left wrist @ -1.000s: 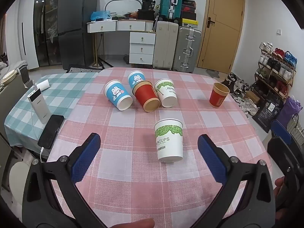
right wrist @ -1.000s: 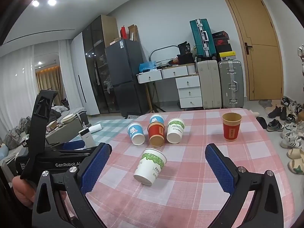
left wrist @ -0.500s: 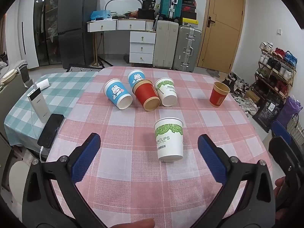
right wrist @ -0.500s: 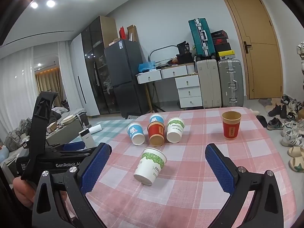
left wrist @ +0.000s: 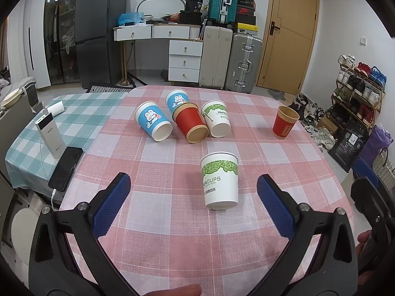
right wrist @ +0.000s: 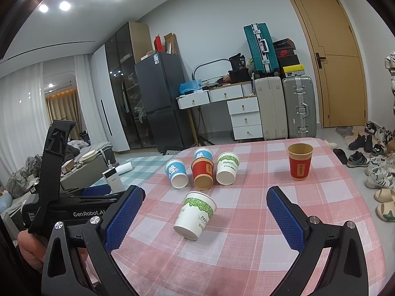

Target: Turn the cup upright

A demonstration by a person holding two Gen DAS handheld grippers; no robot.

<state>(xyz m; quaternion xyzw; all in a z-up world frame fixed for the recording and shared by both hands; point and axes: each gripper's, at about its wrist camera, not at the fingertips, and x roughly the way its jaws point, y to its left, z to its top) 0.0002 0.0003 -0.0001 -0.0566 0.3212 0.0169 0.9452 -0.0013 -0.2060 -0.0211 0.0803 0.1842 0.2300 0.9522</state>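
Left edge of table: a white rectangular power bank (left wrist: 50, 135) stands on the teal checked cloth (left wrist: 81, 116); a black smartphone (left wrist: 66, 165) lies just beside it, with a white cable at its near end.
Left gripper (left wrist: 193, 203): blue-padded fingers (left wrist: 112, 207) spread wide, holding nothing; it hovers above the near part of the pink checked tablecloth (left wrist: 158, 222).
Toppled group: four paper cups lie on their sides at the far centre of the table. From left: a blue paper cup with a rabbit print (left wrist: 153, 121); a second blue rabbit-print paper cup (left wrist: 175, 101) behind; a red paper cup with a brown rim (left wrist: 191, 123); a white paper cup with a green leaf band (left wrist: 216, 118). The last three lie close together; whether they touch cannot be told.
Task cup: a white paper cup with a green leaf band and printed lettering (left wrist: 220, 180) rests alone on the pink cloth, nearer than the group, between the left gripper's fingers in line of sight but not touched. In the right wrist view this cup (right wrist: 195, 214) lies tilted.
Right gripper (right wrist: 206, 218): blue pads spread wide, empty, above the table.
Upright cup: a red paper cup with a brown rim and open mouth (left wrist: 285, 122) stands well apart on the right.
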